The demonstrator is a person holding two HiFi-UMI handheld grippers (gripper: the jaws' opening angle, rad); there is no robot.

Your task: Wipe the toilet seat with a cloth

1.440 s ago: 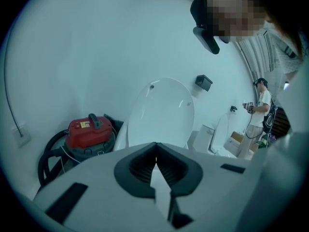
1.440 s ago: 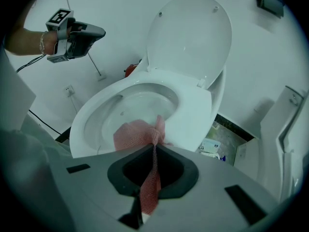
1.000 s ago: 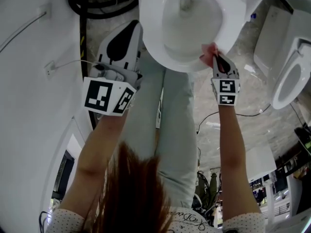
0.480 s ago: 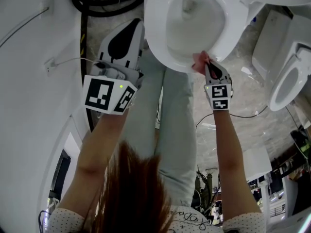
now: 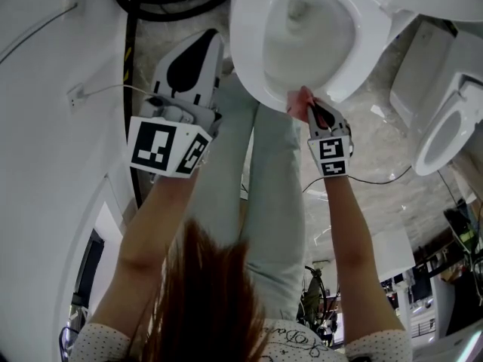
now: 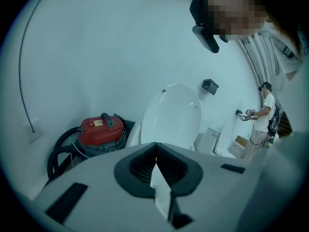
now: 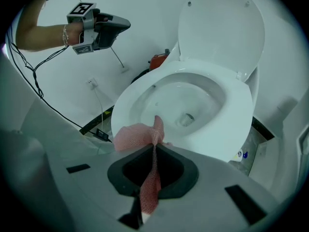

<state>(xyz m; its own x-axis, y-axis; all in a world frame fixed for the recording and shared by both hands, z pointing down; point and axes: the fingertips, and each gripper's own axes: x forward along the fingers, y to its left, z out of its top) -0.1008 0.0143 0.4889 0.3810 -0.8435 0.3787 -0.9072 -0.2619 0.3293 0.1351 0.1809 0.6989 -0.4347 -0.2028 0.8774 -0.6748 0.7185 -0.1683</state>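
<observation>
Cloth [image 7: 137, 134] is being clamped in the right gripper's [image 5: 309, 111] shut jaws and is pressing on the front rim of the seat [image 5: 243, 51], probably so a sideways drag wipes that edge. Left gripper [image 5: 207, 47] is hanging beside the seat, jaws together on nothing, apparently parked clear of the wiping path.

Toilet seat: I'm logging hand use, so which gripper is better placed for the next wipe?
Right. The right gripper holds the pink cloth at the toilet seat; the left gripper is shut, empty, beside it.
</observation>
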